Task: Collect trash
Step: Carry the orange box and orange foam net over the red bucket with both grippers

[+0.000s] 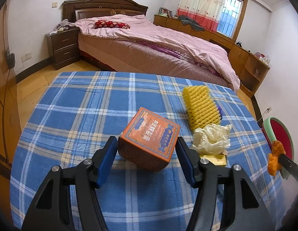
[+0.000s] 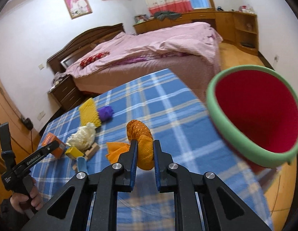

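At the left of the right wrist view the left gripper [image 2: 52,148] reaches in over the orange box [image 2: 51,141]; in its own view the left gripper [image 1: 147,150] stands spread wide, its blue pads on either side of the orange box [image 1: 149,146] at centre frame, not clearly touching, and the box sits tilted on the blue plaid tablecloth [image 1: 81,105]. Just right of the box lie a crumpled cream wrapper [image 1: 211,138], with a small yellow box [image 1: 214,158] under its near edge, and beyond it yellow foam netting [image 1: 202,106] hiding most of a purple scrap [image 1: 220,112]. Further right, the right gripper [image 2: 145,152] is clamped on an orange mesh bag [image 2: 141,144], lifted above the cloth at lower centre of its view. At the far right the red bin with a green rim [image 2: 258,115] hangs off the table edge, seemingly empty as far as its inside shows. I judge the task barely begun: one piece is in hand and near the bin, the box is about to be taken, and the wrapper, netting, purple scrap and small box are left.
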